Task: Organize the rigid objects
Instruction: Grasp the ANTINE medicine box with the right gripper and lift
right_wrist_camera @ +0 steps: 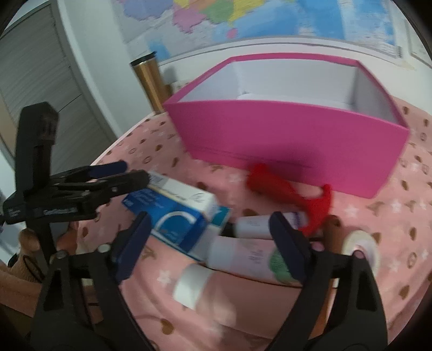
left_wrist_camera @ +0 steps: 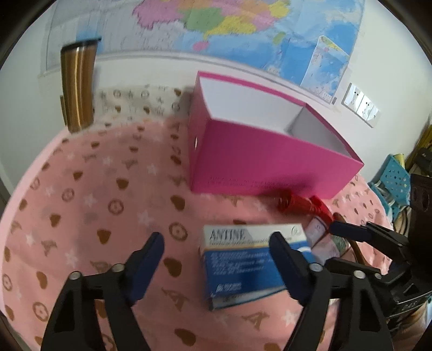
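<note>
L gripper (left_wrist_camera: pixel 216 252) gapes wide, empty, its R finger over the ANTINE box (left_wrist_camera: pixel 251 259) lying on the pink cloth (left_wrist_camera: pixel 81 189). R gripper (right_wrist_camera: pixel 209 233) wide too, over tubes (right_wrist_camera: pixel 243 253). Risk: off-centre pinch skews box; grippers may collide.

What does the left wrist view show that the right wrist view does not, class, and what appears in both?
Only the left wrist view shows the wall sockets and a blue perforated basket.

Only the right wrist view shows a roll of white tape, a white tube and a grey slatted door.

Both show the open pink box, the blue-and-white medicine carton, the red object, the bronze tumbler and the map.
</note>
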